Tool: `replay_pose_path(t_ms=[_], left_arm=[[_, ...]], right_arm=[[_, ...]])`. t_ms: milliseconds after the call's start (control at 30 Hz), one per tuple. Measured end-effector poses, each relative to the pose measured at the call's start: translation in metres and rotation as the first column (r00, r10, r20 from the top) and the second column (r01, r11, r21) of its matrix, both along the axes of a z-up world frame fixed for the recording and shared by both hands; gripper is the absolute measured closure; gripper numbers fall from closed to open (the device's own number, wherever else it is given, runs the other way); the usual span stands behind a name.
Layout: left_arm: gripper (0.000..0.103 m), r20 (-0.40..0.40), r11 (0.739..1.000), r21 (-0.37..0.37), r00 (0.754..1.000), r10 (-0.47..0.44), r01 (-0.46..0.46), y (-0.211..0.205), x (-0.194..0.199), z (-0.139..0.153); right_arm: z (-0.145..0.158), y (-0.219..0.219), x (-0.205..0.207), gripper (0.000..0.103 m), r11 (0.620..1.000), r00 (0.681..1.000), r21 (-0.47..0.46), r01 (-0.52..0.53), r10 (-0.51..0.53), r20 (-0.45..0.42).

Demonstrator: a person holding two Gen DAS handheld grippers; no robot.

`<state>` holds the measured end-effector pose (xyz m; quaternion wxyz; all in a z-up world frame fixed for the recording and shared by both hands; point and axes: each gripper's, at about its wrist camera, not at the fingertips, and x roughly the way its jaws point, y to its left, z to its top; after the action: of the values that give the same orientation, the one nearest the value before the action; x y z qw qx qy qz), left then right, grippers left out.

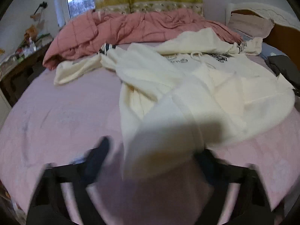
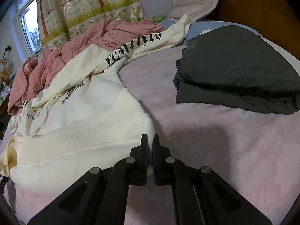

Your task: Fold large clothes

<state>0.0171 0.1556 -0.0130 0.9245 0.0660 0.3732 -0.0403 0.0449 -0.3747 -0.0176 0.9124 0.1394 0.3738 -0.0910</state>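
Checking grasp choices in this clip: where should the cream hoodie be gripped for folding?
Probably the ribbed hem corners of the cream hoodie, from the near bed edge: it lies there as a thick flat band. The right gripper is shut on one corner.

A pink duvet (image 1: 112, 33) is bunched by the curtain (image 2: 90, 9); a pillow (image 2: 196, 5) is propped behind.

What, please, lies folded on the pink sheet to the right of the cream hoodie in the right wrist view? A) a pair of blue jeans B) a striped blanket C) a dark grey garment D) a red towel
C: the dark grey garment lies there, folded.
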Motion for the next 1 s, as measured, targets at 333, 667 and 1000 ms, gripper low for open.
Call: replay_pose_path(t_ms=[333,667,1000], left_arm=[[0.061,-0.067,0.906,-0.292,0.952,0.300,-0.306,0.070,0.050,0.010],[0.092,-0.098,0.898,-0.414,0.988,0.118,-0.148,0.067,0.011,-0.010],[0.094,0.029,0.915,-0.335,0.969,0.247,-0.223,0.091,0.000,0.038]], right_arm=[[-0.001,0.003,0.003,0.099,0.999,1.000,-0.036,-0.013,0.013,-0.014],[-0.001,0.010,0.005,0.099,0.998,1.000,-0.069,-0.014,0.012,-0.024],[0.031,0.025,-0.022,0.099,0.990,0.993,-0.112,0.081,-0.070,0.097]])
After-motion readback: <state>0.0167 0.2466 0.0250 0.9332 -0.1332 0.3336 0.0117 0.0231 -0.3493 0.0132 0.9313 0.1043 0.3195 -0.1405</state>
